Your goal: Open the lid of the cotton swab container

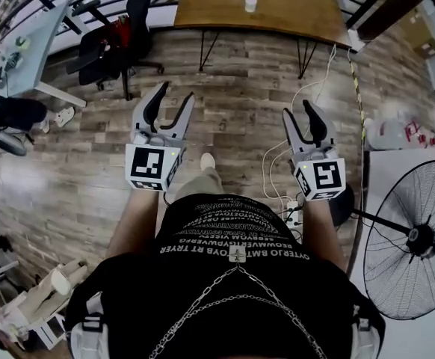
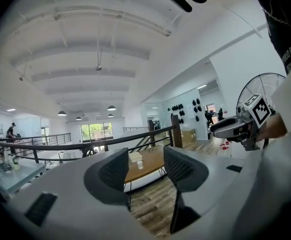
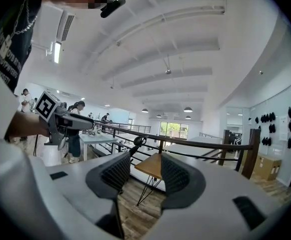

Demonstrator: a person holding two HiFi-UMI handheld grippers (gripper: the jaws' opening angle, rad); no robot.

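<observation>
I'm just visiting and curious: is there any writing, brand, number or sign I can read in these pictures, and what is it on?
On the black shirt: rows of white capitals, upside down and warped, not reliably readable.
On the left marker cube and the right marker cube: black-and-white square patterns, no words.
On the white jugs: red marks, too small to read.
Nothing else carries legible text.

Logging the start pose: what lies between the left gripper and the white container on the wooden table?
In the head view, only plank floor and bare tabletop separate the left gripper from the white container.
</observation>
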